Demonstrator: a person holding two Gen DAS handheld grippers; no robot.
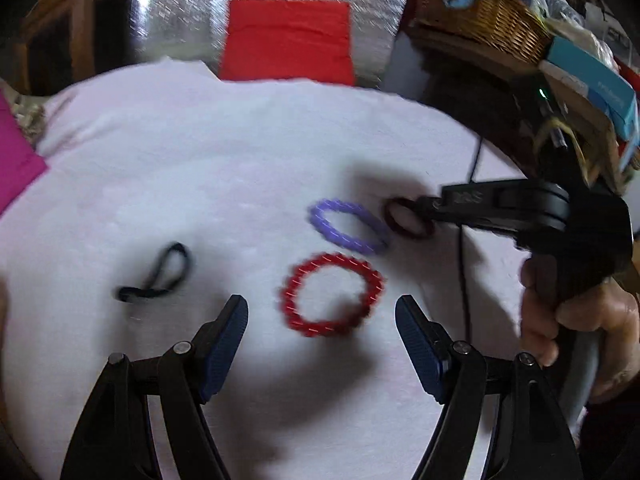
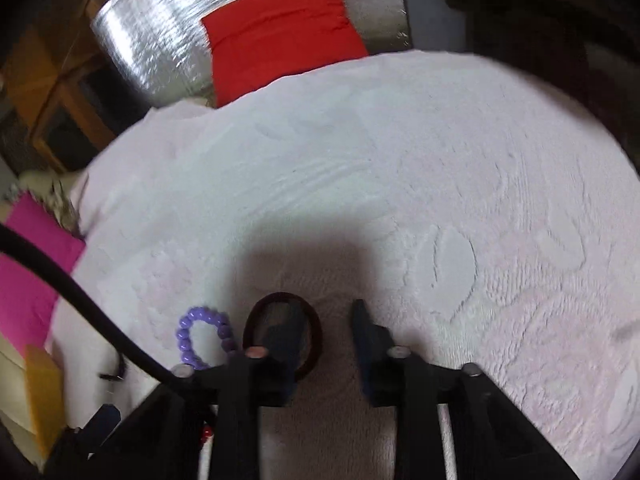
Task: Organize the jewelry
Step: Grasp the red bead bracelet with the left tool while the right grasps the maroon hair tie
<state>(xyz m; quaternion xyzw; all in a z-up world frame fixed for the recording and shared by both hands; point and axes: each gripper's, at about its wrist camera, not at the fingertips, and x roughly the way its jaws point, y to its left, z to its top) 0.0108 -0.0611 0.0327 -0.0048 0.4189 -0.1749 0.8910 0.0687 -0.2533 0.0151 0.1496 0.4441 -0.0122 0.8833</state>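
A dark maroon ring [image 1: 409, 218] lies on the white towel [image 1: 200, 152], the right gripper [image 2: 329, 320] over it with one finger inside the loop and one outside at three o'clock, jaws narrowed but apparently not yet pinching it. A purple bead bracelet [image 1: 349, 225] sits just beside the ring at nine o'clock, a red bead bracelet [image 1: 331, 295] at seven o'clock. The left gripper [image 1: 321, 322] hangs wide open and empty by the red one, a black hair tie [image 1: 160, 274] farther toward nine.
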